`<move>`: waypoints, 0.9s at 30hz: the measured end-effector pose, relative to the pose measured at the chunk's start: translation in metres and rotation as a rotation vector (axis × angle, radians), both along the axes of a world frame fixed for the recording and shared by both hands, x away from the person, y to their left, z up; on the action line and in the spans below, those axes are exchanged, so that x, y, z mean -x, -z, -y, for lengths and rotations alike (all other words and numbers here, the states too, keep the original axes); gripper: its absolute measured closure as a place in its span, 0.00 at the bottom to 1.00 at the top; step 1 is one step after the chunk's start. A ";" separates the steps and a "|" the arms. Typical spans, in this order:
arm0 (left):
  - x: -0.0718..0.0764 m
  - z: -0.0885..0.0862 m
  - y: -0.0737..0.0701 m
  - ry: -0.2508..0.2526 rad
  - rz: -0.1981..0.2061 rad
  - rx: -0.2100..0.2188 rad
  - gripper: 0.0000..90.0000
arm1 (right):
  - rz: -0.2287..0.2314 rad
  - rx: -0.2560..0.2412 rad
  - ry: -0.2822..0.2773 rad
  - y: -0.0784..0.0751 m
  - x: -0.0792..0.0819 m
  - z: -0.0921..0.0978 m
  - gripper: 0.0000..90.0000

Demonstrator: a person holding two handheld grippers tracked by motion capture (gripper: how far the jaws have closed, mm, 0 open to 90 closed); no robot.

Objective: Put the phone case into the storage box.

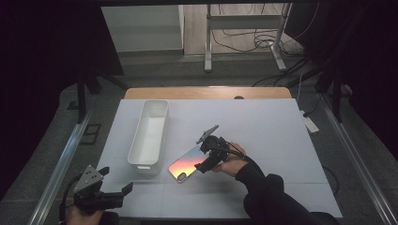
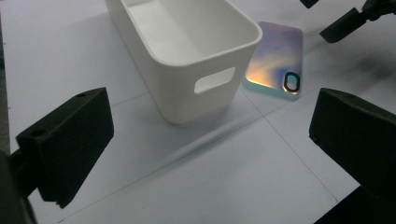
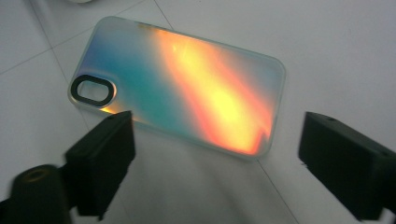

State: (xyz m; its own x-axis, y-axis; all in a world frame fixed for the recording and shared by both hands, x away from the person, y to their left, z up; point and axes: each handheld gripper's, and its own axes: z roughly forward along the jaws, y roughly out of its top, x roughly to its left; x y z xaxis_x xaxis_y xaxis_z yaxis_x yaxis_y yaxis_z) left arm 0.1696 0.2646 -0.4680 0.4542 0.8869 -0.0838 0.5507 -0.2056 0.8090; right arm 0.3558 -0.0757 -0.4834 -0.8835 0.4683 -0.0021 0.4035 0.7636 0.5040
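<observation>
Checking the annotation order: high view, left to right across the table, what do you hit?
Left gripper at the near-left corner, jaws open → white bin → iridescent phone case → right gripper, jaws open at the case's right edge → the person's right hand.

Dim room, lit white table (image 1: 281, 140), soft shadows, blurry close-ups

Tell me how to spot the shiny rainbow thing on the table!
Find the long white bin on the white table. Just right of its near end lies the flat phone case, under the right claw. It alone gleams orange and blue, with an oval camera hole.
</observation>
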 end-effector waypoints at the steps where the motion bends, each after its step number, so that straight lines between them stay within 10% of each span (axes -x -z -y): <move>1: 0.000 0.000 0.000 0.000 0.000 0.000 0.01 | 0.002 0.003 0.002 0.000 0.000 0.000 0.20; 12: 0.000 0.000 0.000 0.001 0.001 0.001 0.01 | -0.048 -0.015 -0.021 0.002 -0.004 -0.004 0.98; 27: 0.000 0.000 0.000 0.001 0.002 -0.001 0.01 | -0.082 -0.072 -0.161 0.010 0.011 -0.046 0.99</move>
State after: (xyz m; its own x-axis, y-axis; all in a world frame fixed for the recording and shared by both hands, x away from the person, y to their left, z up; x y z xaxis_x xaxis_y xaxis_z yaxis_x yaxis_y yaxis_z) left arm 0.1694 0.2648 -0.4681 0.4556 0.8864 -0.0818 0.5490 -0.2074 0.8097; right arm 0.3451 -0.0299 -0.4932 -0.9429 0.3172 0.1015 0.3211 0.7847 0.5302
